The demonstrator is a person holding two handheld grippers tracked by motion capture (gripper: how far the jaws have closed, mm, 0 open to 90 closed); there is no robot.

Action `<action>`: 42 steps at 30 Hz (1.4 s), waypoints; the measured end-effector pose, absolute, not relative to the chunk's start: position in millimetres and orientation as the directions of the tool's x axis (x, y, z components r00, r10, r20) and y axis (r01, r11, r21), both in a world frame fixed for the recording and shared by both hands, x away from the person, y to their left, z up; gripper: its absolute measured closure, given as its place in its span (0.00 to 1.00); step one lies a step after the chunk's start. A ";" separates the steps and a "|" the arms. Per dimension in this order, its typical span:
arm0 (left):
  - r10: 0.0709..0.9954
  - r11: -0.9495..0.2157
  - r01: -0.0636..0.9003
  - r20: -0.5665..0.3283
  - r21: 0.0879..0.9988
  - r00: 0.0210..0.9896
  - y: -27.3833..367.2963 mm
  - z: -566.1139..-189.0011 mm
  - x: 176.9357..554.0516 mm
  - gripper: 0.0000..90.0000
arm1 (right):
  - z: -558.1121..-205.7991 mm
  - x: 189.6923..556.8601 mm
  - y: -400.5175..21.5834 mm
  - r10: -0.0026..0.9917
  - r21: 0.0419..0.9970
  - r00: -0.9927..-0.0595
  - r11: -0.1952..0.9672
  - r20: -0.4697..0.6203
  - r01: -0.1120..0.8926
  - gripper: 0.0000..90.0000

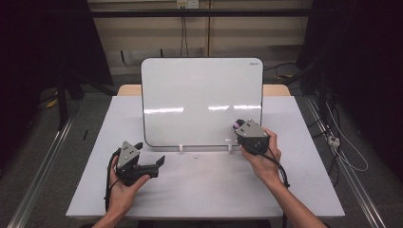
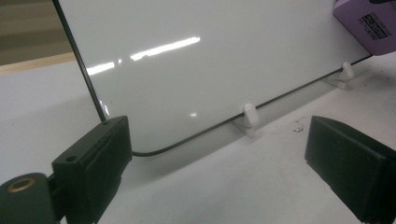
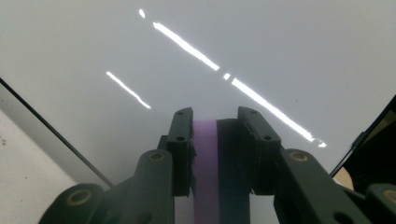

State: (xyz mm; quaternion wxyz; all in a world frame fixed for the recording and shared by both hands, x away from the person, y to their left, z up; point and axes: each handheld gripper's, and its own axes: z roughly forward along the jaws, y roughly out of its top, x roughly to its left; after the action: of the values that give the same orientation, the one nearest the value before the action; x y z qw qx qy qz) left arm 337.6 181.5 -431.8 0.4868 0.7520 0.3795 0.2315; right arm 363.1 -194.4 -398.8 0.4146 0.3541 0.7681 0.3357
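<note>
One whiteboard (image 1: 199, 99), one purple eraser (image 3: 205, 154), two white clips (image 2: 249, 116).

The left gripper (image 2: 219, 154) has its two black jaws standing wide apart with nothing between them, above the white table (image 2: 42, 107). Just beyond them a whiteboard (image 2: 210, 60) stands tilted back, its lower edge resting in two small white clips (image 2: 250, 119). A purple eraser (image 2: 369, 23) touches the board's upper right part.
</note>
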 end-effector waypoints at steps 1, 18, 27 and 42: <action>0.797 -0.237 0.345 -0.021 0.908 0.604 182.3 -432.1 338.3 0.07 | -398.7 363.3 -195.5 0.826 0.817 -0.411 0.513 -0.386 0.264 0.72; 0.759 -0.212 0.332 -0.059 0.919 0.648 190.3 -425.7 339.6 0.04 | -403.5 356.5 -221.8 0.904 0.915 -0.424 0.214 -0.053 0.342 0.06; 0.785 -0.230 0.348 -0.039 0.909 0.619 195.7 -424.2 339.1 0.06 | -410.5 334.8 -247.3 0.904 0.926 -0.427 0.140 0.026 0.352 0.04; 0.808 -0.230 0.369 -0.035 0.901 0.588 205.4 -426.3 326.5 0.06 | -441.4 292.9 -284.6 0.938 0.915 -0.333 0.047 0.098 0.401 0.05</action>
State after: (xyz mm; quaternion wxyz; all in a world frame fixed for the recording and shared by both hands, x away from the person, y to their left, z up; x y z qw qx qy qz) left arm 326.5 205.4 -426.3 0.4808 0.7501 0.3924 0.2285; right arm 292.9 -284.6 -441.4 0.2837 0.5028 0.6655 0.4730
